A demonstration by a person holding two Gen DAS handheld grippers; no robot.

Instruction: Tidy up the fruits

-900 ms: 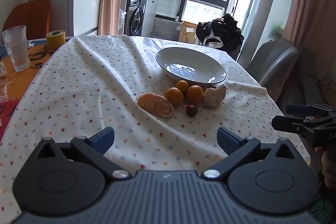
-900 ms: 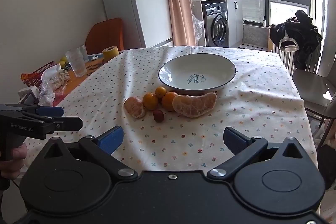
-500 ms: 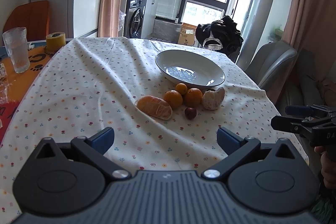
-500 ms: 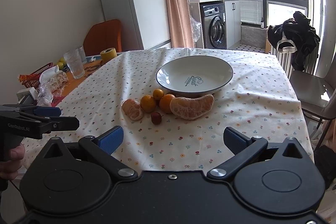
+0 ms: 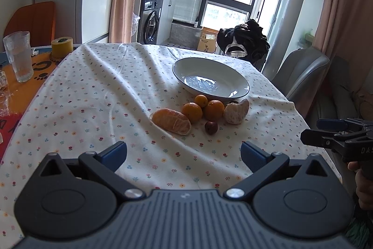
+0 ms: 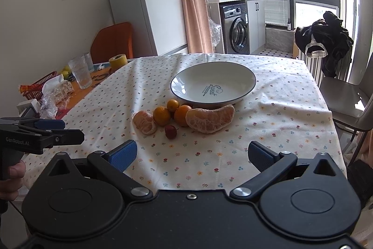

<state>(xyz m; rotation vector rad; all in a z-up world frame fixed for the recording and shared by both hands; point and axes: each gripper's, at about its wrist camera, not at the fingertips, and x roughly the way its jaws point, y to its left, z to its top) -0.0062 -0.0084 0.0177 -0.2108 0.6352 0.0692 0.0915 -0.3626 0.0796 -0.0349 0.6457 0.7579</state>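
Observation:
A white plate (image 5: 198, 67) with a dark rim stands empty on the flowered tablecloth. In front of it lie two peeled mandarin pieces (image 5: 171, 120) (image 5: 235, 111), three small oranges (image 5: 191, 112) and a dark red fruit (image 5: 211, 127). My left gripper (image 5: 183, 153) is open and holds nothing, short of the fruit at the near edge. In the right wrist view the plate (image 6: 198, 76), the large peeled piece (image 6: 209, 118) and the red fruit (image 6: 170, 131) lie ahead of my right gripper (image 6: 192, 153). It is also open and holds nothing.
On the bare orange table to the left stand a drinking glass (image 5: 18, 56), a yellow tape roll (image 5: 61, 48) and plastic-wrapped snacks (image 6: 58, 92). A grey chair (image 5: 300, 71) stands at the table's right side. A hand holds each gripper's handle at the frame edges.
Both views drifted slightly, and the fruit and plate sit a little lower in the left view. Both grippers stayed open and no fruit moved.

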